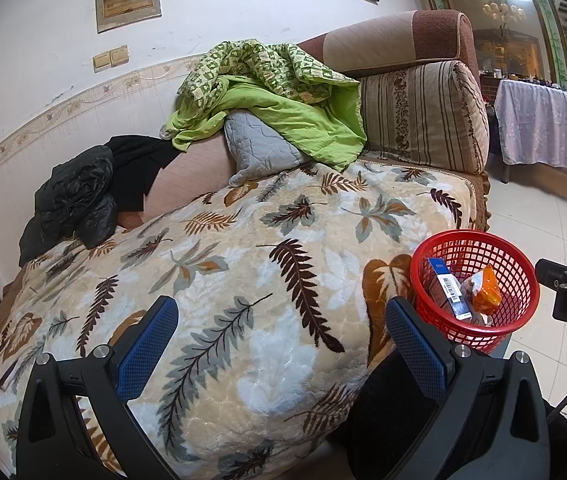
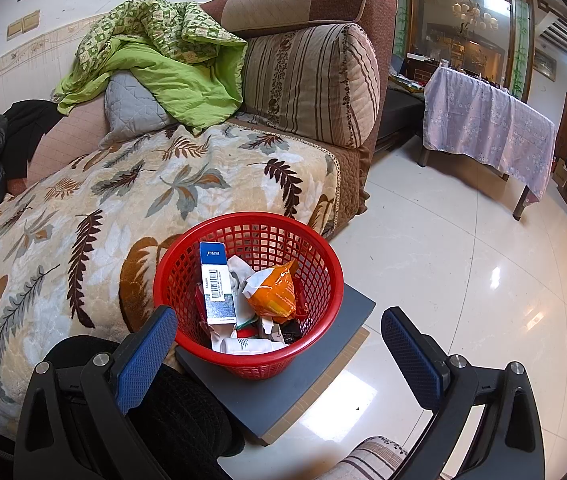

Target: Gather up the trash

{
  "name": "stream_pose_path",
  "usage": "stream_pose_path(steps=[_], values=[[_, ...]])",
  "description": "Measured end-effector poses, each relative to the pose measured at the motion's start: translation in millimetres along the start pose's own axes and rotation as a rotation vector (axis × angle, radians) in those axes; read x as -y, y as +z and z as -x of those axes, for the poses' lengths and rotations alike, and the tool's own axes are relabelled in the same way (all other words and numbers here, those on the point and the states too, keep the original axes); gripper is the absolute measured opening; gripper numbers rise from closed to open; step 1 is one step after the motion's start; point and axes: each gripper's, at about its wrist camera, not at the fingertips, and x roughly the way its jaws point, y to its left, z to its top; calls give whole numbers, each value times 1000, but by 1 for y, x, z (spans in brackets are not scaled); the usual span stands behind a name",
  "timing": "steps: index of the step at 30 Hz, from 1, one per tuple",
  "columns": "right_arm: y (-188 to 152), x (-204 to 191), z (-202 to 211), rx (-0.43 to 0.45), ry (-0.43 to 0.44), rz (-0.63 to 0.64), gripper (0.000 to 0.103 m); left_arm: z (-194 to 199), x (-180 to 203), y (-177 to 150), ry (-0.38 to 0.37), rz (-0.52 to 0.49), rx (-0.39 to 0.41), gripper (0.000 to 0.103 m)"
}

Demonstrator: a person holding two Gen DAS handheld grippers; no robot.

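Observation:
A red mesh basket (image 2: 315, 308) (image 1: 523, 276) stands on a grey board beside the sofa. Inside it lie a blue-and-white carton (image 2: 215, 280) (image 1: 449, 286), an orange wrapper (image 2: 275, 294) (image 1: 485, 290), a white bottle (image 2: 247, 346) and other scraps. My right gripper (image 2: 279, 346) hovers open just above the basket's near rim, with nothing between its blue pads. Over the leaf-patterned blanket (image 1: 243, 280) my left gripper (image 1: 281, 346) is open and holds nothing; the basket is to its right.
The sofa carries a green quilt (image 1: 275, 96), a grey cushion (image 1: 259, 152), a striped bolster (image 1: 423, 116) and black clothing (image 1: 83, 192). A table under a lilac cloth (image 2: 491, 128) stands across the glossy tiled floor (image 2: 463, 280). A dark-clothed knee (image 2: 179, 412) lies below the right gripper.

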Motion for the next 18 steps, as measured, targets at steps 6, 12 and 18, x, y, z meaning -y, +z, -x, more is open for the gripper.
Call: stream_pose_path(steps=[6,12,18], values=[[0,0,0,-1,0,0,103,0,0,0,0,0,1,103],[1,0,-1,-2,1,0,103,0,0,0,1,1,1,103],[0,1,-1,-1,2,1,103,0,0,-1,0,2,0,103]])
